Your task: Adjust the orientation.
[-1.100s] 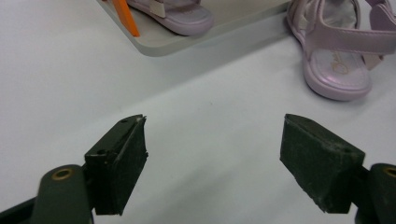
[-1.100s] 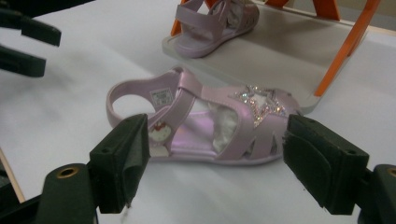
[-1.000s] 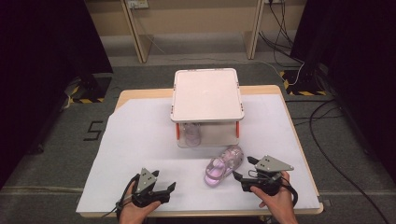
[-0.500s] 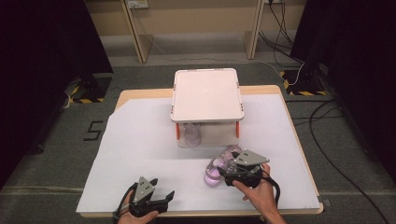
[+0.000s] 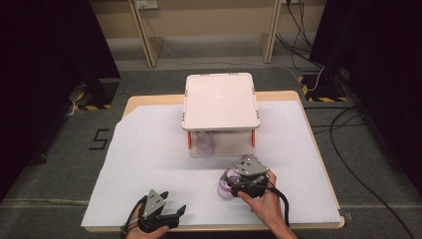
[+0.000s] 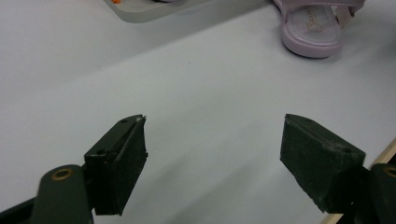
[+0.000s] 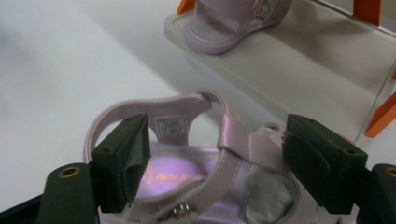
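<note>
A pink sandal (image 5: 225,187) lies on the white table cover, front right of centre. My right gripper (image 5: 242,179) is lowered over it. In the right gripper view the sandal (image 7: 187,154) sits between the open jaws of the right gripper (image 7: 217,140), one jaw by the heel strap and the other by the instep strap; I cannot tell whether they touch it. A second pink sandal (image 5: 204,144) stands on the rack's lower shelf (image 7: 289,74). My left gripper (image 5: 176,213) hovers open near the front edge with nothing in it (image 6: 212,135), and the loose sandal (image 6: 313,28) lies ahead of it.
A two-level rack with a white top (image 5: 221,99) and orange posts (image 5: 189,140) stands mid-table. The white cover (image 5: 144,159) spreads bare to the left. The table's wooden front edge (image 5: 214,228) runs just below both hands. Cables lie on the floor at right (image 5: 348,149).
My right gripper moved left and forward from beside the sandal to over it, jaws now straddling its straps. The left gripper drifted slightly back toward the front edge.
</note>
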Tool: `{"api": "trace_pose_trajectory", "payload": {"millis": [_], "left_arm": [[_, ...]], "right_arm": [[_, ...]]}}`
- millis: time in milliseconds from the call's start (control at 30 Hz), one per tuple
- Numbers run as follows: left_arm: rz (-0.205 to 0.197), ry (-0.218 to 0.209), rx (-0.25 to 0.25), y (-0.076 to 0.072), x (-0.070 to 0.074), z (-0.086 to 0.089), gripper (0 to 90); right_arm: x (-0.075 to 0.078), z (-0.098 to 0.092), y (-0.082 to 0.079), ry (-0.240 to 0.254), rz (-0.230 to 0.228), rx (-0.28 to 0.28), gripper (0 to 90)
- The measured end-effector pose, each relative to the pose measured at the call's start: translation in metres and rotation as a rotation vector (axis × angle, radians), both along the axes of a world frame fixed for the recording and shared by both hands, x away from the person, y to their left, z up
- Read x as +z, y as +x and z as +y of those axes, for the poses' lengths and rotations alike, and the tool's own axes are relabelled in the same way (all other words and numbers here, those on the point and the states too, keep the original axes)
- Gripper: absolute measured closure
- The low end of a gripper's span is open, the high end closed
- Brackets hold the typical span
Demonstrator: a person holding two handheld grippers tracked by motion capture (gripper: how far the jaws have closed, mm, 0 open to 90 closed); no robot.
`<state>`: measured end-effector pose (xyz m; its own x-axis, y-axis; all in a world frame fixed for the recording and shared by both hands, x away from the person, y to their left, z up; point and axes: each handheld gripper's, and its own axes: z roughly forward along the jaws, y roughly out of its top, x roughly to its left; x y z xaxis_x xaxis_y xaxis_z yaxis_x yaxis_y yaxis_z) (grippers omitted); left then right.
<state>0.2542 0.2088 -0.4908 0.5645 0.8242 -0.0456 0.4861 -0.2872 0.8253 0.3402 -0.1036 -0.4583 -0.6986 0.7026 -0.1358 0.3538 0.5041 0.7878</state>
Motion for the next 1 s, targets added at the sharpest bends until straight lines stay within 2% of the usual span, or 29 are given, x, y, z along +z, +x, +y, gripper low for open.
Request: {"api": "trace_pose_trajectory", "payload": {"millis": [200,333,467,600,733,767,867,1000], "left_arm": [[-0.004,0.005,0.001,0.001,0.0,-0.001,21.9],[-0.007,0.006,-0.005,0.0,0.0,-0.002,21.9],[-0.007,0.007,-0.004,0.0,0.0,-0.001,21.9],[-0.008,0.009,-0.003,0.0,0.0,-0.001,21.9],[-0.005,0.008,-0.009,0.001,-0.001,-0.002,21.9],[-0.005,0.007,-0.009,0.001,-0.001,-0.003,21.9],[-0.003,0.011,-0.011,0.0,-0.001,-0.004,21.9],[0.006,0.011,-0.016,0.0,-0.002,-0.004,21.9]], "right_arm": [[0.0,-0.004,-0.004,-0.077,-0.029,-0.023,23.7],[0.0,-0.01,-0.007,-0.075,-0.006,-0.033,23.3],[0.004,-0.02,-0.007,-0.092,-0.002,-0.036,24.3],[0.005,-0.034,-0.005,-0.074,0.013,-0.052,25.1],[0.004,-0.041,-0.005,-0.047,0.019,-0.028,28.7],[0.004,-0.04,-0.005,-0.047,0.009,-0.015,29.7],[0.007,-0.035,-0.007,-0.05,-0.016,0.026,32.9],[0.01,-0.028,-0.01,-0.078,-0.038,0.049,35.1]]}}
